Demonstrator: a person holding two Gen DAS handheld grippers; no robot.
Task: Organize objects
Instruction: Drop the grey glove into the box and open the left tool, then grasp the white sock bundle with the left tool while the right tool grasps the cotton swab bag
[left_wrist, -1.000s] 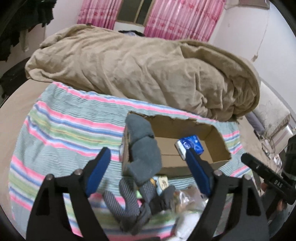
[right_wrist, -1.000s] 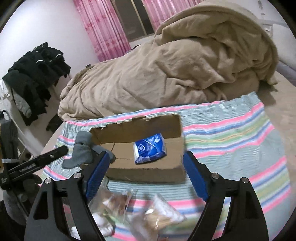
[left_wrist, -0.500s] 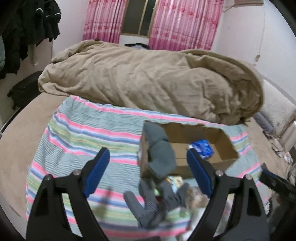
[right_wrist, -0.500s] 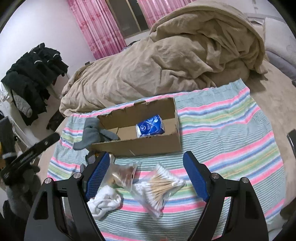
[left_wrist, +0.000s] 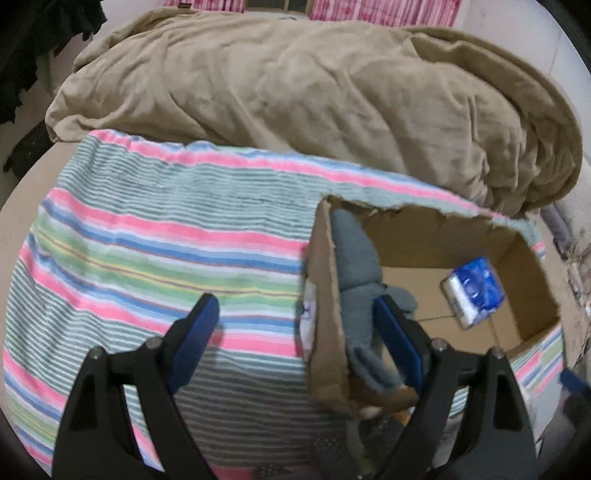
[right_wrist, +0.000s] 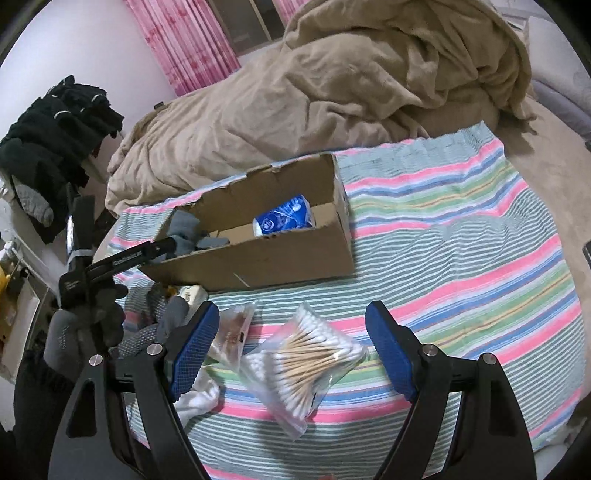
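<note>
Your box (right_wrist: 258, 254) sits on the striped cloth (right_wrist: 461, 258) spread over the bed (right_wrist: 546, 155), its open top facing up and its far edge torn. Inside, a blue pack (right_wrist: 284, 219) lies near the right end. A grey sock (left_wrist: 356, 266) hangs over the left wall of the box, part inside and part draped down.

Your left gripper (left_wrist: 299, 332) is spread wide and holds nothing. It straddles that left wall: one finger over the cloth outside, the other inside the box, just beside the sock. Whether the pad touches the sock you cannot tell; the view is blurred.

Your right gripper (right_wrist: 291, 350) is also spread and empty, hovering above a clear bag of swabs (right_wrist: 306, 362) that lies on the cloth in front of the box. Left of the swabs is a second small bag (right_wrist: 232, 332), with a white cloth (right_wrist: 195, 398) below it, partly under your gripper's left finger. More small items crowd the near left corner of the box, with a dotted grey sock (right_wrist: 147, 332) among them.

Behind the box a rumpled tan blanket (right_wrist: 332, 92) covers the bed. Pink curtains (right_wrist: 184, 48) hang at the back, and dark clothes (right_wrist: 55, 122) are piled at the left.
</note>
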